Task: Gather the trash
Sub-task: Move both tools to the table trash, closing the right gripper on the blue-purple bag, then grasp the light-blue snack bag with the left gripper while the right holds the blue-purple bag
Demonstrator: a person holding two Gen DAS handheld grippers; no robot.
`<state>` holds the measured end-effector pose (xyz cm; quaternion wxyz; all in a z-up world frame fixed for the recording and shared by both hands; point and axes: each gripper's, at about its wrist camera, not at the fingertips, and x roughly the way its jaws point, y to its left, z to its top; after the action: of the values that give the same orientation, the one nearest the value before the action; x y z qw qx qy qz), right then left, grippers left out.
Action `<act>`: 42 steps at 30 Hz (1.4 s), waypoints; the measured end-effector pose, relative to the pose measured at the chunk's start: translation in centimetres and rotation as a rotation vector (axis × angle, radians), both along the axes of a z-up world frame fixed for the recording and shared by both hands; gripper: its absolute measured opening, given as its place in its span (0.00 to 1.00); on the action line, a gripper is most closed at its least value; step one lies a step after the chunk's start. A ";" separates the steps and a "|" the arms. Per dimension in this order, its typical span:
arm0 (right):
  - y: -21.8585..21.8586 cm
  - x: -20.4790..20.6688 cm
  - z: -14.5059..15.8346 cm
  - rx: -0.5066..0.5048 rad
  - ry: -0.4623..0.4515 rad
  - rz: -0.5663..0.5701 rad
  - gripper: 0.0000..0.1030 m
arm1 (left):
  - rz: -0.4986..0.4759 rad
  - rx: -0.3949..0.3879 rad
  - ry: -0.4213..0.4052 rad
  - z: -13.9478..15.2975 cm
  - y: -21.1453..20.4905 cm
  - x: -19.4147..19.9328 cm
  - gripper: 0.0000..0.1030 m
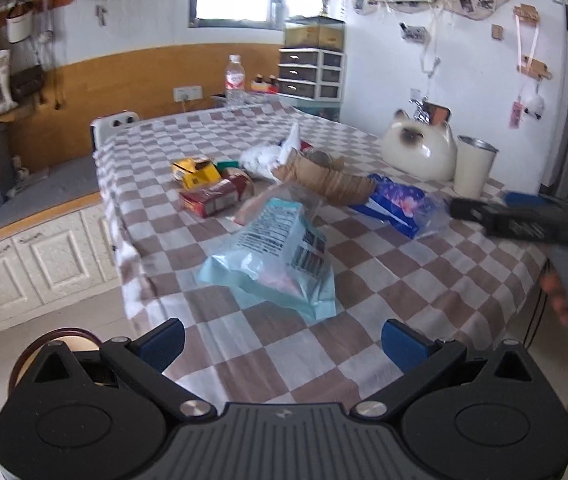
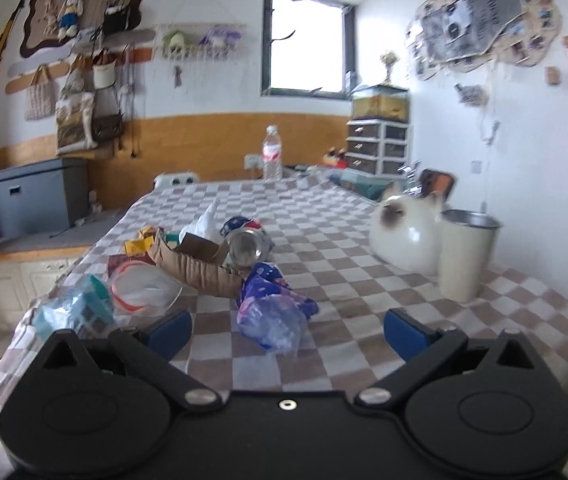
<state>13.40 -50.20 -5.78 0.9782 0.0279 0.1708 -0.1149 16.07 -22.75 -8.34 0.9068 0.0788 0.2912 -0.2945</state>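
Status: collection is not yet starting, as judged. Both claws are standing apart w/ nothing between the pads. Left claw is hovering over the near edge of the checkered surface, facing the pale blue snack bag. Right claw is facing the crumpled blue-purple wrapper. All trash is lying loose mid-surface: brown paper bag, red box, yellow carton, can. No bin is identifiable; cream cup beside cat figurine is a poss. container. Right edge of the left view is blurring; dark object there is unclear.
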 end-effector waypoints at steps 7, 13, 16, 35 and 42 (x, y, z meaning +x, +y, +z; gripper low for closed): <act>-1.8 6.8 -1.7 0.081 0.091 0.055 0.88 | -0.117 -0.069 -0.017 0.5 0.6 2.1 1.00; -1.7 8.9 -2.4 0.124 0.142 0.053 0.55 | -0.154 -0.027 -0.039 1.7 -0.3 5.2 1.00; -1.4 7.8 -2.3 0.121 0.138 0.043 0.40 | -0.173 -0.039 -0.034 2.0 -0.4 7.2 1.00; 2.0 -2.7 -1.4 0.227 0.043 -0.020 0.37 | -0.346 -0.371 0.350 -2.0 -0.5 9.6 1.00; 4.5 -2.0 -1.0 0.227 0.032 0.040 0.37 | -0.330 -0.376 0.353 -2.0 -0.4 9.4 1.00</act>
<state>11.43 -45.70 -6.80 0.9680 0.1334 0.1988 -0.0758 25.49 -23.14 -10.32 0.7809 -0.0965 0.3678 -0.4956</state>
